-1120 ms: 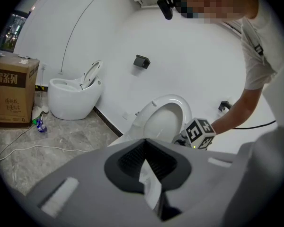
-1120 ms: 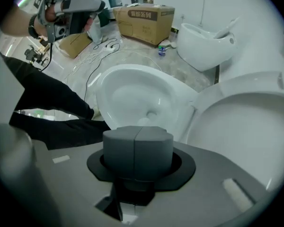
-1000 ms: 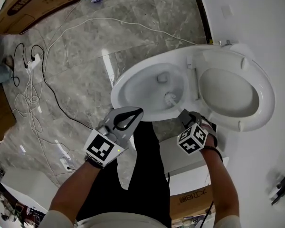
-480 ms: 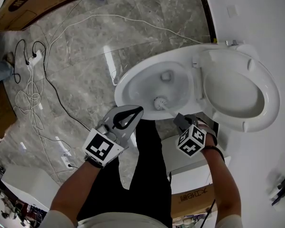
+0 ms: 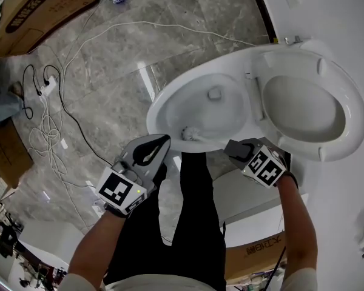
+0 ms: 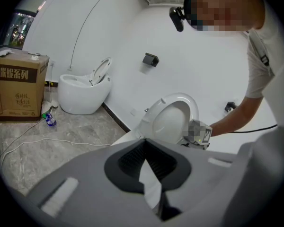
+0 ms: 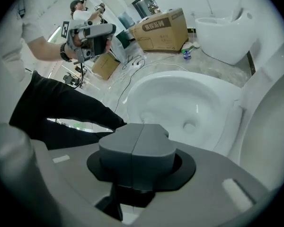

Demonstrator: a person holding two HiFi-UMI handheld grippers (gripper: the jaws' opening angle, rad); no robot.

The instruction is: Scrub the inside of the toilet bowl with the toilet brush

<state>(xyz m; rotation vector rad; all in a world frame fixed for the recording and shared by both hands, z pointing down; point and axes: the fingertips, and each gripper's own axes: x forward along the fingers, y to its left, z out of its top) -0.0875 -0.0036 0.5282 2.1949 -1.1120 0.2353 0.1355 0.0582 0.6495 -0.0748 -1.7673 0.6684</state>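
Note:
The white toilet bowl stands open, its lid tipped back at the right. Inside, the brush head presses on the near left wall, and its thin handle runs back into my right gripper, which is shut on it at the bowl's near rim. In the right gripper view the shut jaws hide the brush, and the bowl lies beyond them. My left gripper hangs shut and empty just off the bowl's front left, above a dark trouser leg.
White cables trail over the grey marble floor at the left. A cardboard box lies at the top left and another at the left edge. A second toilet stands along the white wall.
The brush head has swept leftward along the near wall of the bowl, from its right side to its front left. The left gripper has stayed beside the bowl.

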